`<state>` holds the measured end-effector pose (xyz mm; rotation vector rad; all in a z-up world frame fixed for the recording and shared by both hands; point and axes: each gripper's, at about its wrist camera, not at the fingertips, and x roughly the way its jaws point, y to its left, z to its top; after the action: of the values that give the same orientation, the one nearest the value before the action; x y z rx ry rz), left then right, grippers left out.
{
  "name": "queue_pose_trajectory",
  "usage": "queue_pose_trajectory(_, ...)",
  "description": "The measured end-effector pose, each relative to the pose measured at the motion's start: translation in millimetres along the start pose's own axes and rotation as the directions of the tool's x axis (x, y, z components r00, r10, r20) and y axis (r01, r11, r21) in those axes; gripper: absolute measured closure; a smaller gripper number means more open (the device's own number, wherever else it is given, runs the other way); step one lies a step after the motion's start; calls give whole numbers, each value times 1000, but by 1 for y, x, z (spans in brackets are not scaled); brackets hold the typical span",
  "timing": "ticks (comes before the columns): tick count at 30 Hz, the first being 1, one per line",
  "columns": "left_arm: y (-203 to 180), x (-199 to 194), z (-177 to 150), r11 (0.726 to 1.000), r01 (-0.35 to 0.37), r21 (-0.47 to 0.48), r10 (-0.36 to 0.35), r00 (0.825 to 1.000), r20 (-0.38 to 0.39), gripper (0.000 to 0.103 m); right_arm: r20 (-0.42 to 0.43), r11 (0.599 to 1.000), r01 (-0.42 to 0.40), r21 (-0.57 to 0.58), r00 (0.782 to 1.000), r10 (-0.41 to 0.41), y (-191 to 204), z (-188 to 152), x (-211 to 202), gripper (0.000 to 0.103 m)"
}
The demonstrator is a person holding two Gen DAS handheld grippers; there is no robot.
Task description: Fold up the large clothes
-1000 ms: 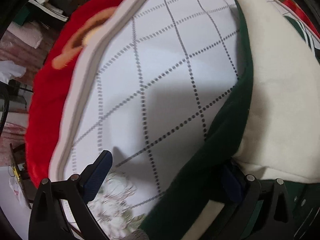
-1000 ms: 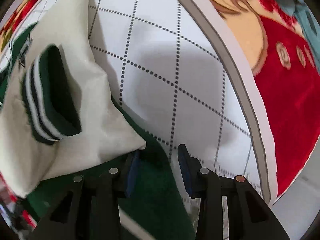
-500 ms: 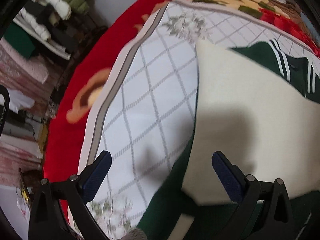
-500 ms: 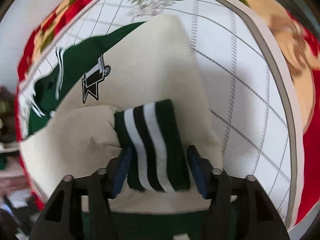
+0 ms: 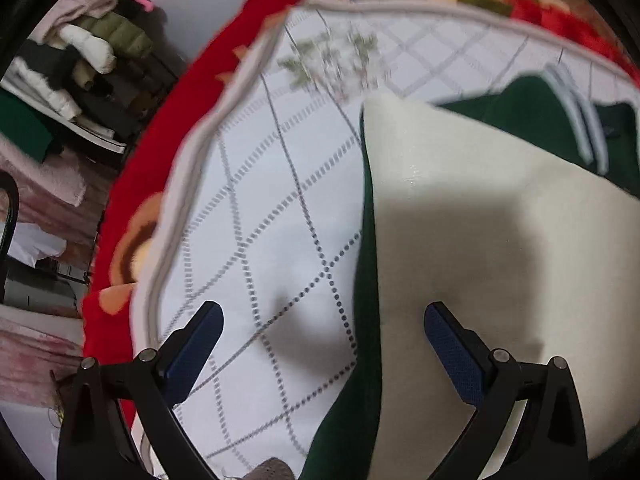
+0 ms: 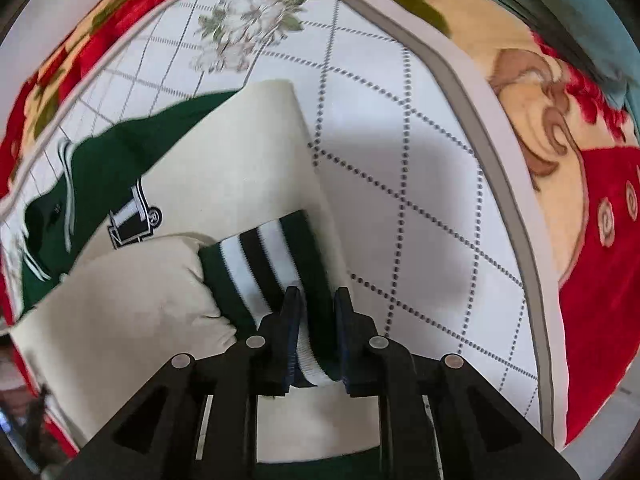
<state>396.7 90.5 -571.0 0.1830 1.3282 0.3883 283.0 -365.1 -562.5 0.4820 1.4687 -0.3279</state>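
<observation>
A green and cream varsity jacket [image 6: 224,168] lies on a white quilt [image 6: 400,184] with a dotted diamond grid. Its cream sleeves are folded across the green body. My right gripper [image 6: 314,300] is shut on the green, white and black striped cuff [image 6: 260,264] of one sleeve. In the left wrist view the cream sleeve [image 5: 500,240] lies over the green body [image 5: 366,280]. My left gripper [image 5: 320,320] is open and empty above the jacket's left edge, its blue pads [image 5: 452,344] wide apart.
A red patterned blanket [image 6: 592,240] lies under the quilt and shows around its edges [image 5: 132,184]. Shelves with piled clothes [image 5: 80,60] stand at the far left in the left wrist view. A teal cloth [image 6: 580,8] lies at the top right.
My right gripper has closed on the striped cuff. My left gripper has let go of the jacket, opened and risen away from the quilt.
</observation>
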Motion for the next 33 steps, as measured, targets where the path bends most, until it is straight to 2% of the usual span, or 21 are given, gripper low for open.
queue_pose_trajectory(2, 0, 6, 1, 1000, 8, 16, -8, 1000, 0, 0, 30, 1000, -11, 12, 999, 10, -14, -9, -24, 63)
queue_pose_trajectory(4, 1, 2, -1, 999, 9, 32, -9, 1000, 17, 0, 54, 1000, -8, 22, 998, 7, -27, -23, -46, 58)
queue_pose_trajectory(5, 2, 0, -2, 999, 10, 38, -10, 1000, 21, 0, 50, 1000, 2, 19, 999, -3, -33, -32, -53, 51)
queue_pose_trajectory(6, 3, -2, -3, 999, 12, 37, -13, 1000, 20, 0, 30, 1000, 19, 10, 999, -19, -40, -45, -56, 49)
queue_pose_trajectory(10, 9, -24, -8, 999, 43, 19, -43, 998, 36, 0, -99, 995, 87, -53, 991, -92, -52, -94, -34, 49)
queue_pose_trajectory(12, 2, -30, -11, 998, 38, 53, -41, 998, 55, 0, -169, 991, 99, -88, 979, -113, -52, -106, -6, 49)
queue_pose_trajectory(13, -2, -28, -13, 997, 29, 76, -33, 998, 54, 0, -173, 988, 122, -100, 975, -138, -54, -111, 4, 50)
queue_pose_trajectory(14, -7, -21, -17, 995, 22, 99, -27, 999, 46, 0, -137, 978, 179, -110, 971, -194, -57, -113, 10, 57)
queue_pose_trajectory(15, -9, -15, -19, 994, 26, 107, -31, 998, 45, 0, -100, 971, 216, -104, 969, -227, -63, -112, 13, 58)
queue_pose_trajectory(18, -9, -7, -20, 992, 55, 112, -60, 998, 35, 0, -128, 983, 181, 29, 976, -176, -85, -113, 20, 57)
queue_pose_trajectory(20, -5, -18, -18, 992, 43, 118, -47, 998, 39, 0, -125, 973, 232, -9, 965, -231, -76, -116, 10, 57)
queue_pose_trajectory(22, 2, -36, -24, 991, 66, 112, -71, 997, 40, 0, -124, 965, 256, -62, 957, -262, -65, -125, -7, 57)
queue_pose_trajectory(25, 15, -68, -52, 986, 115, 118, -120, 992, 37, 0, -155, 985, 119, -128, 978, -139, -42, -159, -38, 54)
queue_pose_trajectory(28, 18, -91, -100, 973, 160, 168, -159, 987, -18, 0, -255, 980, -18, -198, 966, -34, -13, -214, -51, 54)
queue_pose_trajectory(30, 10, -97, -142, 958, 171, 230, -156, 984, -84, 0, -356, 971, -115, -210, 934, 34, 6, -256, -45, 54)
queue_pose_trajectory(33, -7, -90, -207, 930, 180, 319, -126, 975, -183, 0, -500, 962, -199, -189, 862, 81, 27, -321, -21, 54)
